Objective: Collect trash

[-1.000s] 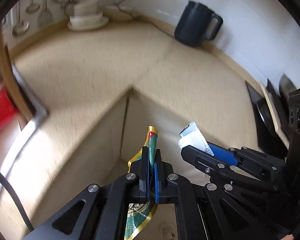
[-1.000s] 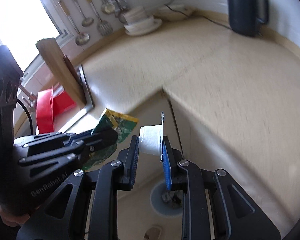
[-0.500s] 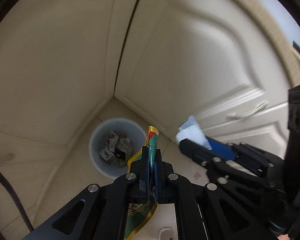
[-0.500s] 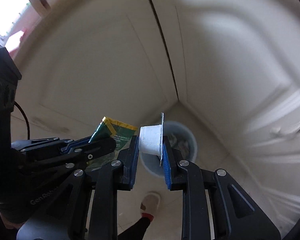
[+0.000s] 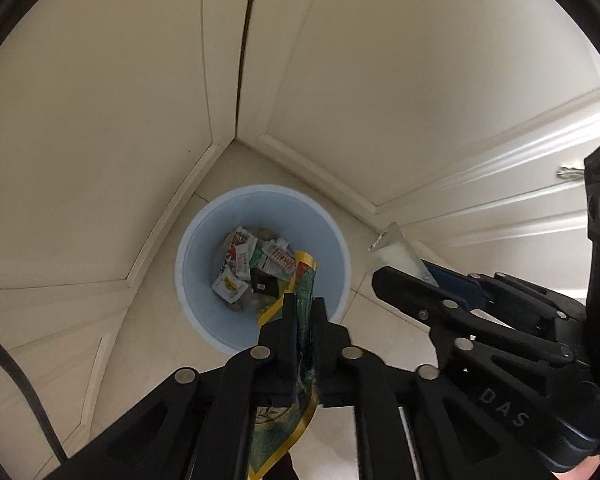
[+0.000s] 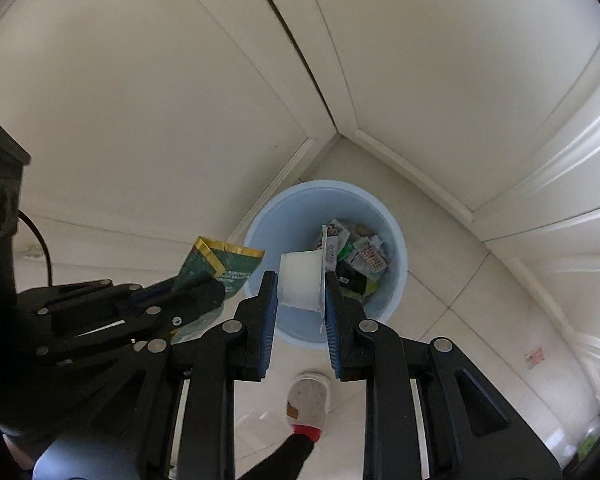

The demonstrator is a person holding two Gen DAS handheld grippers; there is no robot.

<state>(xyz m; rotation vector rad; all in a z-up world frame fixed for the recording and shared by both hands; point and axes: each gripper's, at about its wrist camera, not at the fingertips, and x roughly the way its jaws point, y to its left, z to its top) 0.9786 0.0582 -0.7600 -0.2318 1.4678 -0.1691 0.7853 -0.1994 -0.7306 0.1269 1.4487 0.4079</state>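
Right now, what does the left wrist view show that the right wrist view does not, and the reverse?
Only the left wrist view shows a metal cabinet handle at its right edge.

Only the right wrist view shows the person's slippered foot on the floor tiles, and a small red scrap on the floor at the right.

Both show the light blue trash bin with wrappers inside, standing in the cabinet corner, the left tool shut on the green and gold wrapper, and the right tool shut on the white plastic cup.

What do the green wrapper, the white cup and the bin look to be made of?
Green wrapper: likely foil-laminated film; glossy, creased, gold-edged. White cup: thin matte plastic, probably, with a peel-lid flap. Bin: smooth pale-blue plastic, even sheen on the wall.
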